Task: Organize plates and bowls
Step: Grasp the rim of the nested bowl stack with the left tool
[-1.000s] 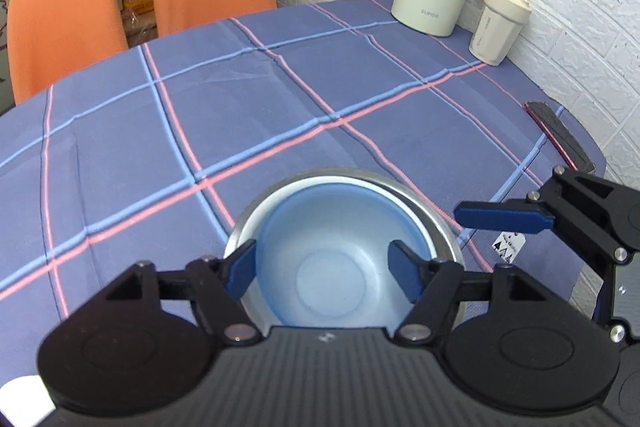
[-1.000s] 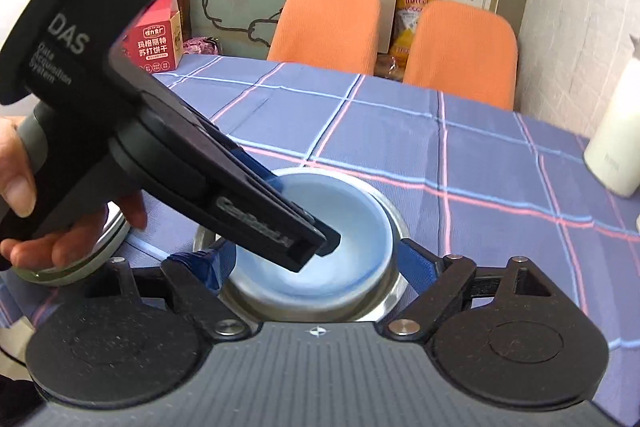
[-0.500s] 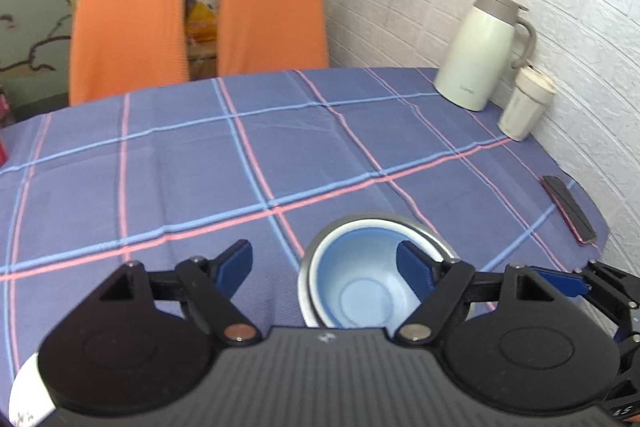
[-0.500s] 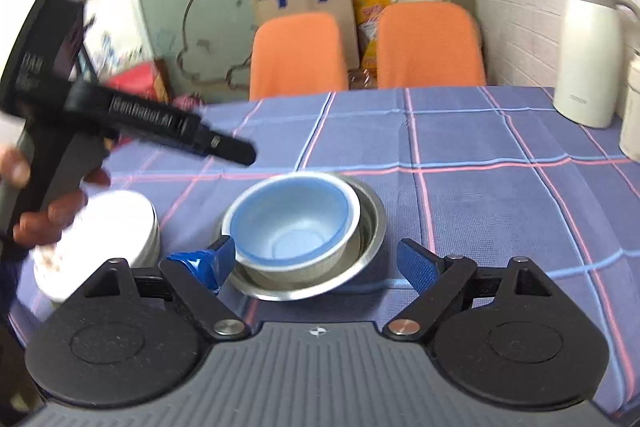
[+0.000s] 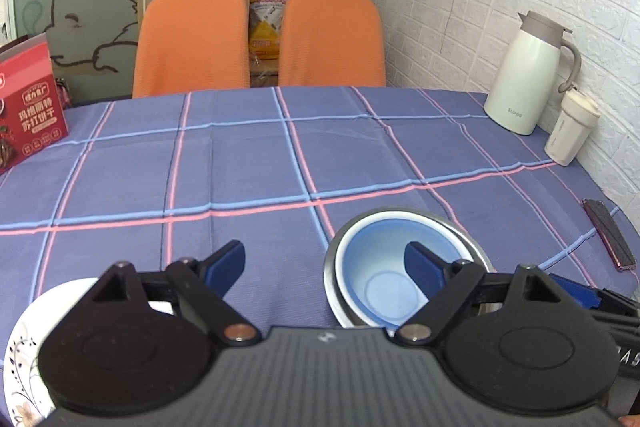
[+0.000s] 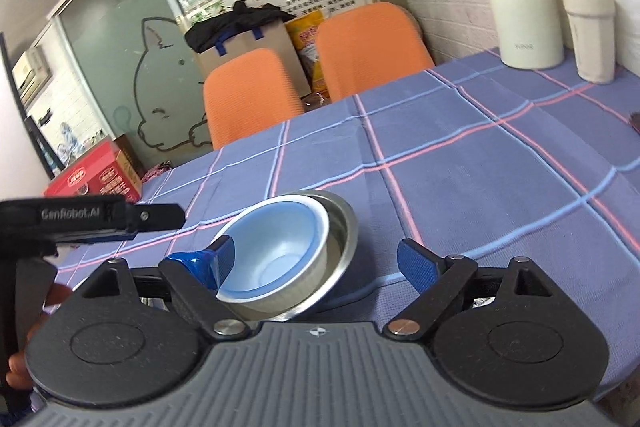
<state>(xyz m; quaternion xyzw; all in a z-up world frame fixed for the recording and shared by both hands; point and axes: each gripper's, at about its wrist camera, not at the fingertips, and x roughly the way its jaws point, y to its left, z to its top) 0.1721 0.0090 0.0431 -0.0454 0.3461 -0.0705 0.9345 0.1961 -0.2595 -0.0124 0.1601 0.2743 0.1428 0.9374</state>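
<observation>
A light blue bowl (image 5: 380, 267) sits nested inside a steel bowl (image 5: 460, 231) on the checked tablecloth; both also show in the right wrist view, the blue bowl (image 6: 280, 239) inside the steel bowl (image 6: 340, 227). A white flowered plate (image 5: 24, 355) lies at the near left, partly hidden by my left gripper. My left gripper (image 5: 324, 267) is open and empty, raised above the table to the left of the bowls. My right gripper (image 6: 324, 259) is open and empty, held near the bowls on their right. The left gripper's body (image 6: 92, 219) shows at the left of the right wrist view.
A white thermos jug (image 5: 528, 75) and a lidded cup (image 5: 572, 131) stand at the far right by the brick wall. A phone (image 5: 608, 235) lies at the right table edge. A red box (image 5: 28, 111) stands at the far left. Two orange chairs (image 5: 192, 39) stand behind the table.
Both grippers have pulled back and up from the nested bowls. The left gripper has moved left, and the white plate has come into its view. The bowls have stayed in place.
</observation>
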